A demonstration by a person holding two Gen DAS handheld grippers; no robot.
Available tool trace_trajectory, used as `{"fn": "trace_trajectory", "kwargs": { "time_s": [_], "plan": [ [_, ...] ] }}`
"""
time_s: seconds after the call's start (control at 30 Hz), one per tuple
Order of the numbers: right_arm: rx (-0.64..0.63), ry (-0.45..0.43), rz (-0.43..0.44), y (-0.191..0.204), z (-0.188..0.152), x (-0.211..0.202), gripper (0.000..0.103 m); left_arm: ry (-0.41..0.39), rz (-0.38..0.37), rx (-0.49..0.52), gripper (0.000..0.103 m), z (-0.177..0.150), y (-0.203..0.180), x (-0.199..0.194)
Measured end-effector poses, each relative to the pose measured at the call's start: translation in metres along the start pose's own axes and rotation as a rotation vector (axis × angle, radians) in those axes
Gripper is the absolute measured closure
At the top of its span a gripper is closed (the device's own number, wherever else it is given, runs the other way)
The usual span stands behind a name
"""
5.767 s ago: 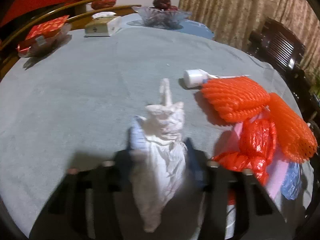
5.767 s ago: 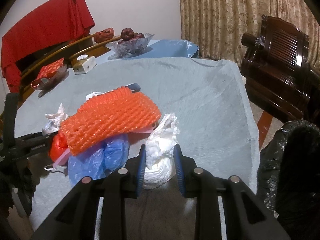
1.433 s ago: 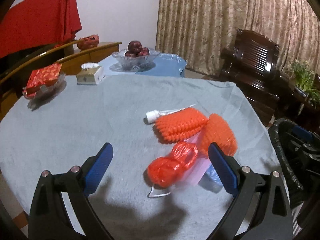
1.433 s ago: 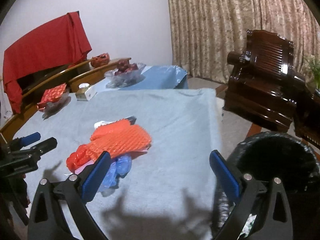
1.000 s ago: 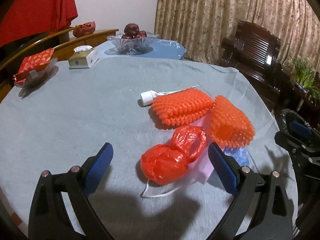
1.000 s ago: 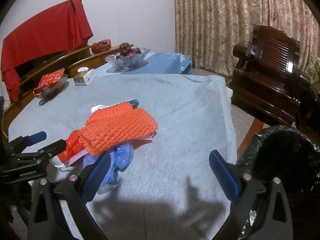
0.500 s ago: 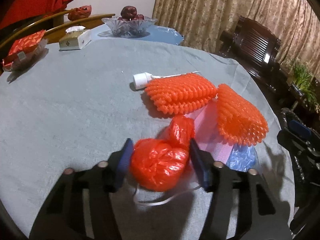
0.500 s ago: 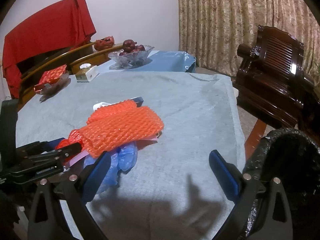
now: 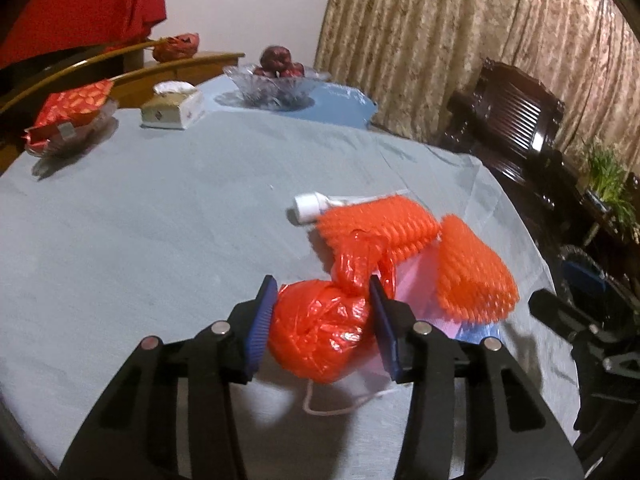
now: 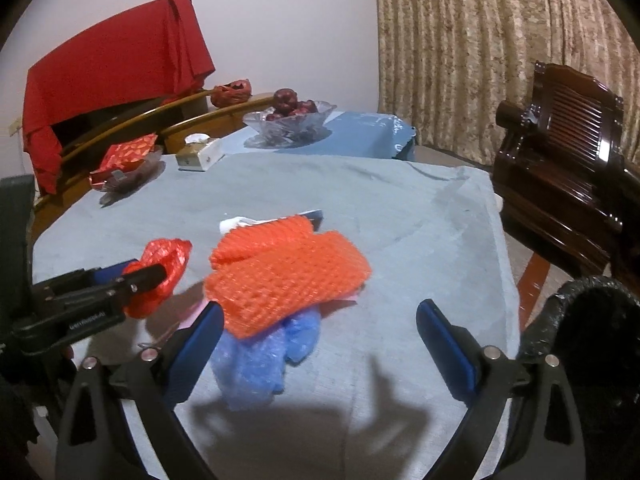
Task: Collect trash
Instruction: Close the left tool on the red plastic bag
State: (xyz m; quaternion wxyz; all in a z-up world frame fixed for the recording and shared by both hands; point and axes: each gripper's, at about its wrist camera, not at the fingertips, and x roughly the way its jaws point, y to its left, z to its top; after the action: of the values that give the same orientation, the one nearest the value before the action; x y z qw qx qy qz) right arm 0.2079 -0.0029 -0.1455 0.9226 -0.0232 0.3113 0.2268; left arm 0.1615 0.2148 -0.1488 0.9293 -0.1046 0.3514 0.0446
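Note:
My left gripper (image 9: 322, 322) is shut on a knotted red plastic bag (image 9: 320, 336) and holds it lifted above the grey tablecloth (image 9: 160, 220); it also shows in the right wrist view (image 10: 160, 268). Two orange foam nets (image 9: 472, 276) (image 10: 284, 272) lie on the table over a pink sheet and a blue plastic bag (image 10: 260, 364). A white tube (image 9: 308, 208) lies behind them. My right gripper (image 10: 320, 340) is open and empty above the blue bag. A black-lined trash bin (image 10: 592, 344) stands at the right off the table.
A glass fruit bowl (image 9: 276, 84), a tissue box (image 9: 172, 110) and a red packet on a dish (image 9: 68, 112) stand at the table's far side. A dark wooden chair (image 10: 560, 160) stands to the right. A white string lies below the red bag (image 9: 340, 404).
My left gripper closed on the red bag and lifted it off the table. My right gripper stayed open and moved closer to the orange nets.

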Motion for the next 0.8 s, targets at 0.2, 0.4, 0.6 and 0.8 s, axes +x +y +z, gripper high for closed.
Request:
{"fn": "trace_trajectory", "kwargs": {
  "time_s": [0.2,0.4,0.6,0.8],
  "plan": [
    [-0.008,0.026,0.01,0.009,0.001,0.011,0.017,-0.007,0.014,-0.006,0.059,0.005,0.005,-0.002],
    [-0.018,0.054,0.001,0.008,-0.003,0.015,0.025,0.003,0.008,0.004,0.059,0.003,0.001,0.001],
    [0.011,0.076,-0.091,-0.015,-0.004,0.013,0.025,0.007,0.002,0.004,0.059,0.003,0.0,0.003],
    [0.042,0.079,-0.135,-0.034,-0.005,0.008,0.025,0.007,0.005,0.006,0.059,0.004,-0.003,0.005]
  ]
}}
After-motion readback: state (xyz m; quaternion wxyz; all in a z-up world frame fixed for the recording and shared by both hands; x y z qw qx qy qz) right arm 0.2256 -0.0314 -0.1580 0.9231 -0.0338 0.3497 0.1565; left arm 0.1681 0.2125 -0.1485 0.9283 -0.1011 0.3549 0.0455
